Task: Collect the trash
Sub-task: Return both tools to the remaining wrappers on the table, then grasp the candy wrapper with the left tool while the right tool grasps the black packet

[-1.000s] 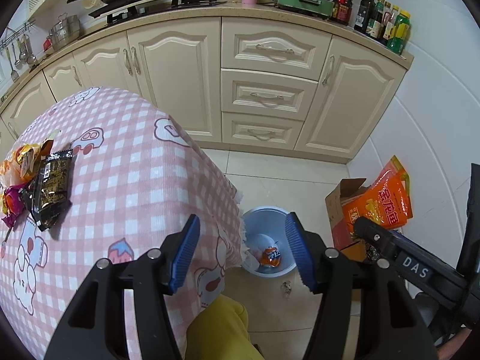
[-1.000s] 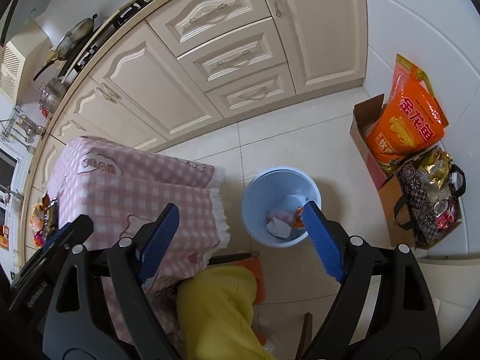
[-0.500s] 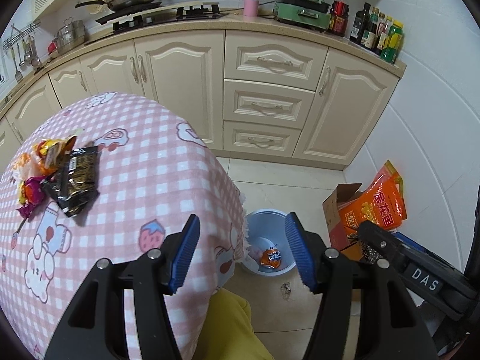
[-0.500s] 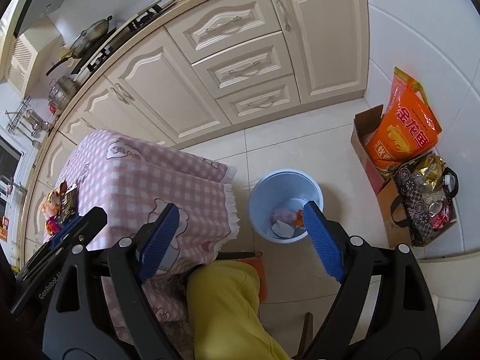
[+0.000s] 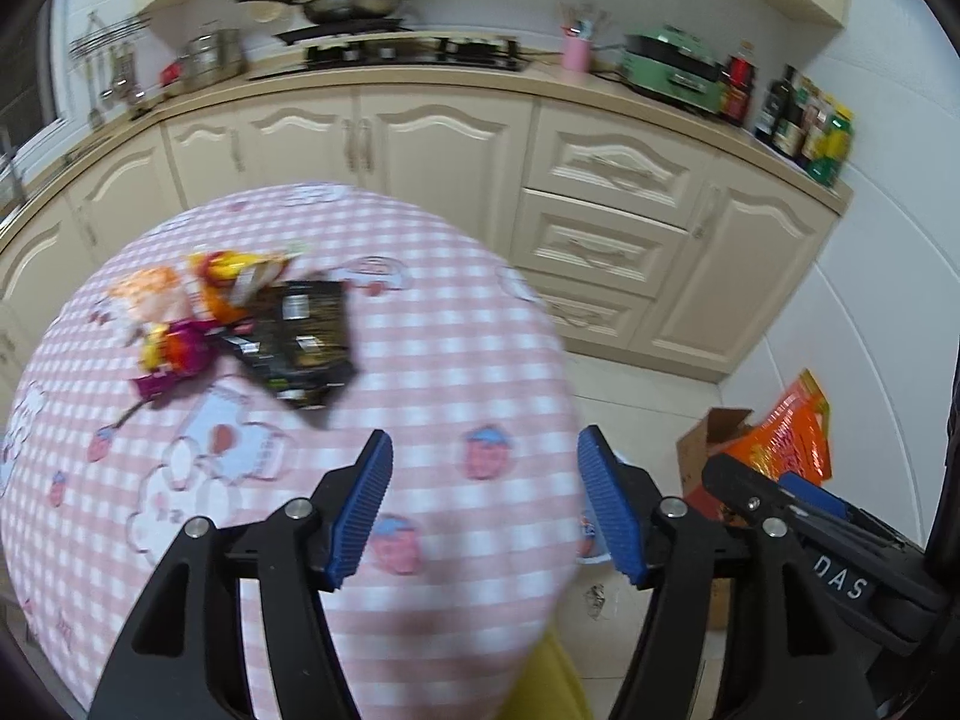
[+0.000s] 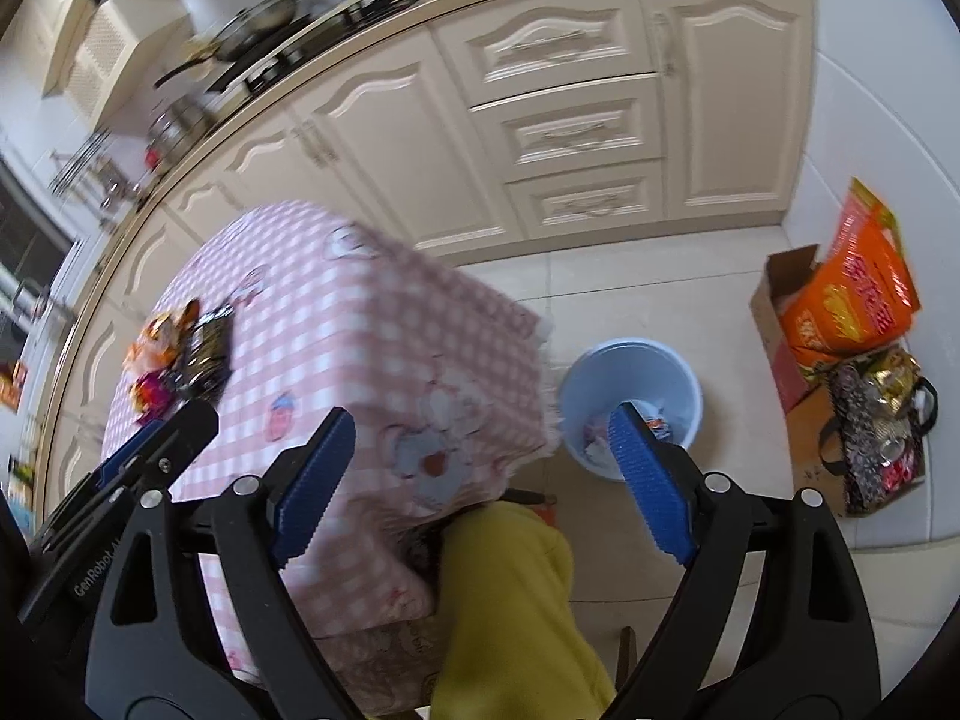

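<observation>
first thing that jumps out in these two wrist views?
The pile of bright snack wrappers on the far left of the pink checked tablecloth, a black packet topmost. Next, the pale blue bin on the floor by the table's right edge, trash already in it. The left gripper is opening over the cloth; the right gripper is open, both empty.

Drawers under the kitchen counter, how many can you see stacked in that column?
3, stacked in one column between cupboard doors: top drawer, middle drawer, bottom drawer, partly behind the pink checked table. Others may be hidden.
</observation>
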{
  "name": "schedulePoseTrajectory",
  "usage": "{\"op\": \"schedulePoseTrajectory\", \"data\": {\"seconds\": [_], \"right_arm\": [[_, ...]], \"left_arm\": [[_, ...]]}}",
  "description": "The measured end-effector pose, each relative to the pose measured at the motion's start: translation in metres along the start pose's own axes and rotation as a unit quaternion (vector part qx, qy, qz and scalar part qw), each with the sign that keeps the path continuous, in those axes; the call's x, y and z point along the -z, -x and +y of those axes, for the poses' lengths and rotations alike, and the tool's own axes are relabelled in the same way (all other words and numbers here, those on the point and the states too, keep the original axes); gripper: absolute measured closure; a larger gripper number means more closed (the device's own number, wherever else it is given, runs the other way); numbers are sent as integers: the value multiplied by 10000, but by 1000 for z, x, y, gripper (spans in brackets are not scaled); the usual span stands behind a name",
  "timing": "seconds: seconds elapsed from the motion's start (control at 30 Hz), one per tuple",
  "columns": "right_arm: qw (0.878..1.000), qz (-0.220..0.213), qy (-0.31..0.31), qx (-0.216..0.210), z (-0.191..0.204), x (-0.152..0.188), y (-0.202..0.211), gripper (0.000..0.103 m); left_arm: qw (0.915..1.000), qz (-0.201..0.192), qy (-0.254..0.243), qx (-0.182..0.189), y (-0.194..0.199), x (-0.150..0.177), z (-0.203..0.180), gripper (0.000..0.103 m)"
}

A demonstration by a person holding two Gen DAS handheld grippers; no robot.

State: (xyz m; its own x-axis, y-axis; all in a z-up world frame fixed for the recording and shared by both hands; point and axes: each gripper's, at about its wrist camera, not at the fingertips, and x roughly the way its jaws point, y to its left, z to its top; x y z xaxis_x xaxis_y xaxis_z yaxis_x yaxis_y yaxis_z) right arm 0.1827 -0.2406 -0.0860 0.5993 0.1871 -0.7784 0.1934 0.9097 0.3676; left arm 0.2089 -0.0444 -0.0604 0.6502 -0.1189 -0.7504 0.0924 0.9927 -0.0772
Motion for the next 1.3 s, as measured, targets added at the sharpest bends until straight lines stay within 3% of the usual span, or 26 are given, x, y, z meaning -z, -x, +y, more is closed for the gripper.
{"op": "schedulePoseTrajectory", "data": {"seconds": [0.37, 0.53, 0.7, 0.93, 0.97, 1.03, 1.07, 1.1, 1.13, 1.17, 1.2, 1.3], "right_arm": [[9941, 373, 927, -431, 99, 5, -32, 18], [9908, 520, 1111, -575, 130, -2, -50, 18], [9868, 719, 1261, -714, 159, -12, -72, 18], [9808, 1062, 1422, -812, 186, -26, -108, 18], [9800, 1131, 1416, -824, 188, -28, -115, 18], [9782, 1250, 1432, -838, 191, -29, -125, 21], [9778, 1251, 1468, -817, 193, -29, -129, 26], [9783, 1185, 1518, -767, 195, -30, -130, 30], [9782, 1183, 1511, -797, 195, -31, -130, 49], [9780, 1252, 1416, -883, 194, -32, -131, 58], [9787, 1281, 1338, -880, 191, -33, -132, 59], [9797, 1271, 1211, -973, 185, -35, -130, 61]], "left_arm": [[9951, 15, 773, -608, 7, -3, 108, 34], [9930, 93, 933, -719, 4, -7, 142, 34], [9951, 124, 835, -523, -5, -18, 172, 34], [9959, 558, 711, -86, -43, -32, 198, 35], [9954, 597, 747, 31, -48, -33, 200, 37], [9940, 695, 833, 115, -58, -34, 204, 60], [9928, 784, 905, 76, -65, -33, 206, 66], [9916, 852, 976, 34, -70, -33, 209, 70], [9908, 841, 1063, 69, -71, -32, 211, 71], [9905, 823, 1096, 80, -70, -32, 212, 73], [9904, 789, 1130, 49, -68, -32, 213, 78], [9896, 712, 1253, 39, -62, -31, 218, 80]]}}
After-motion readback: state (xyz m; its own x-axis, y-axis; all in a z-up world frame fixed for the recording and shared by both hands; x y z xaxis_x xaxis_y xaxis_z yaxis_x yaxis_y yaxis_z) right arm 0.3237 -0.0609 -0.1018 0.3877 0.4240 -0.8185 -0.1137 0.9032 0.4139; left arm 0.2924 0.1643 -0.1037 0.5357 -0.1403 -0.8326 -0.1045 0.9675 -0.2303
